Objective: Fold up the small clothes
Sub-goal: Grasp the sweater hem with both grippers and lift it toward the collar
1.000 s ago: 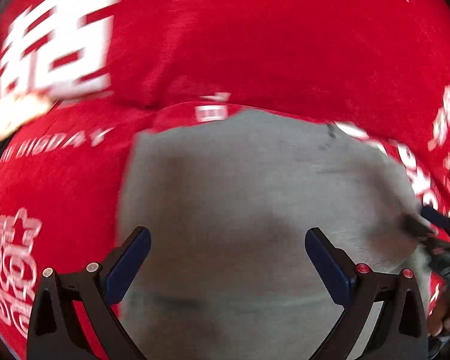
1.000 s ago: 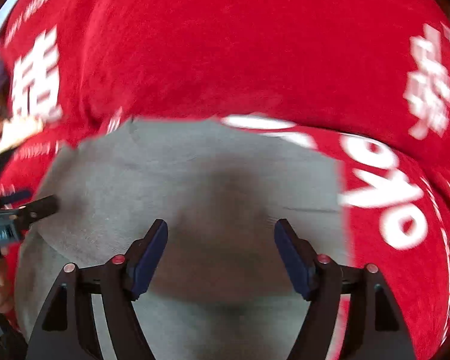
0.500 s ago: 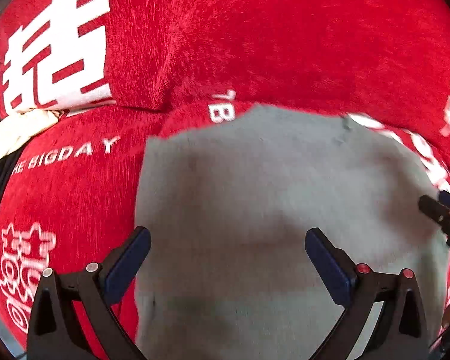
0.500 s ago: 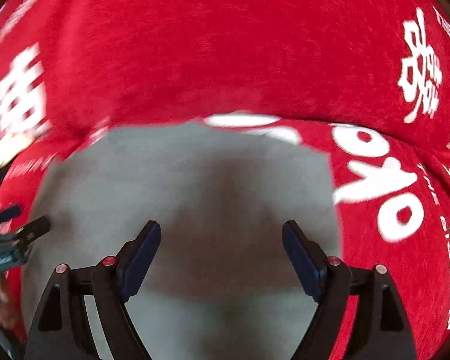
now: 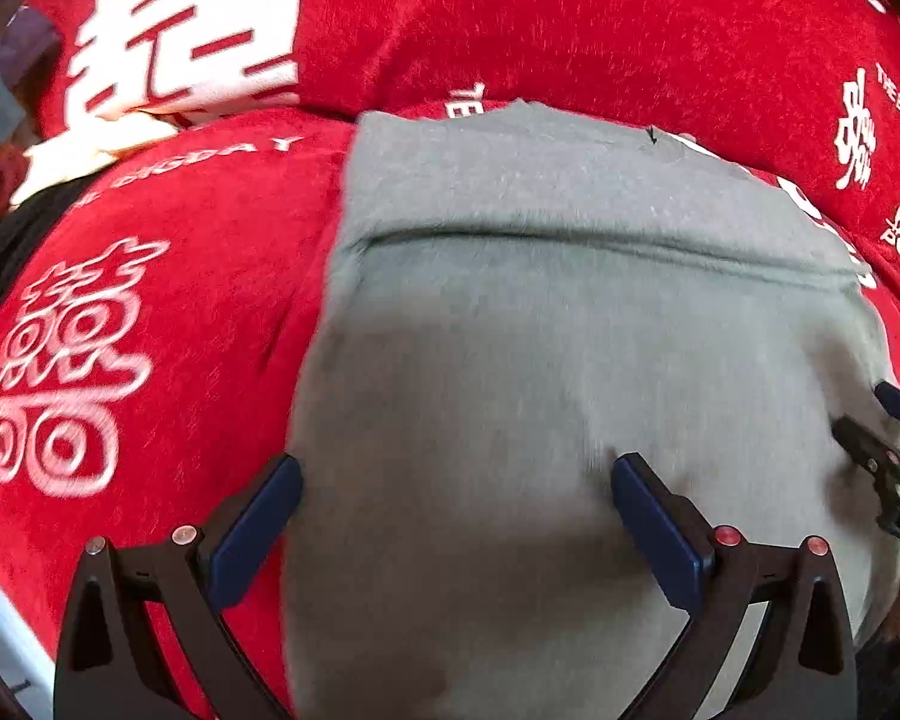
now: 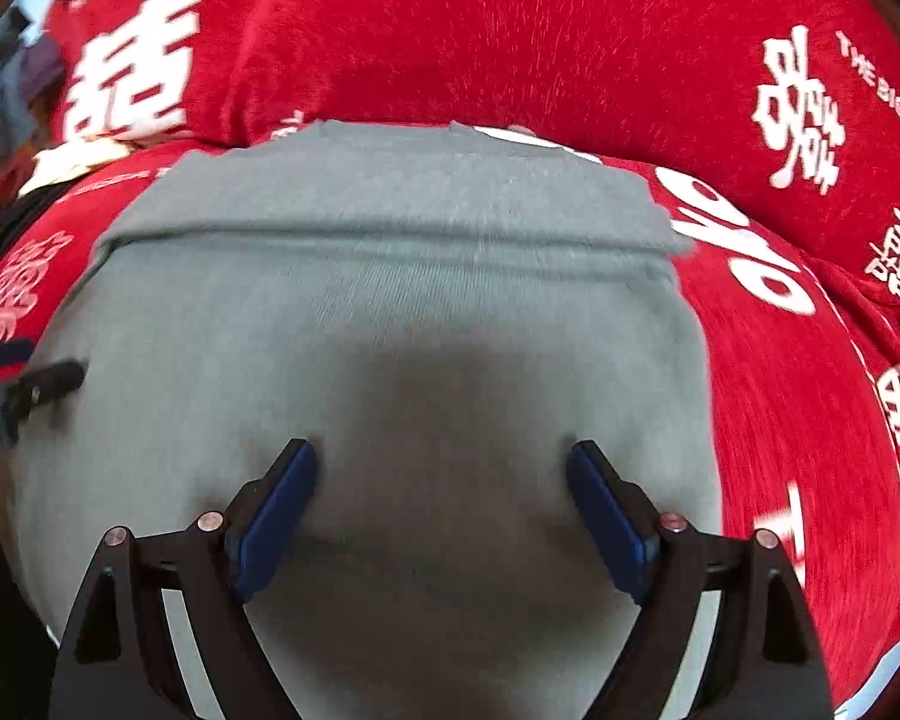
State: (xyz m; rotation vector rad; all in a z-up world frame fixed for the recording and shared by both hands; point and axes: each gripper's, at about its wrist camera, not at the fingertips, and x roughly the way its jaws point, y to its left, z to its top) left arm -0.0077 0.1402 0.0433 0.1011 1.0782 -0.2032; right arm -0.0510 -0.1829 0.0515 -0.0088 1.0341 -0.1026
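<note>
**Both tools spread over a folded grey garment on a red printed cloth**

Our left tool hangs with its two blue-padded fingers spread wide, nothing pinched between them; under it lies the grey garment. Our right tool is spread wide too, empty, above the same grey garment. From the left wrist we see the right tool's tips at the garment's right edge; from the right wrist the left tool's tips show at its left edge.

The garment lies flat with a fold line running across its far part, one layer laid over another. We can read no label or print on it; a small dark mark sits near its far edge.

Around it spreads a red plush cloth carrying white printing. We read "THE BIGDAY" in small capitals, and the letters "BIGDAY" again, blurred, near the garment's left corner. Large white Chinese characters, of the double-happiness kind, appear in several places, along with big rounded letters that we cannot read whole. At the far left lies a pale crumpled cloth beside something dark.
</note>
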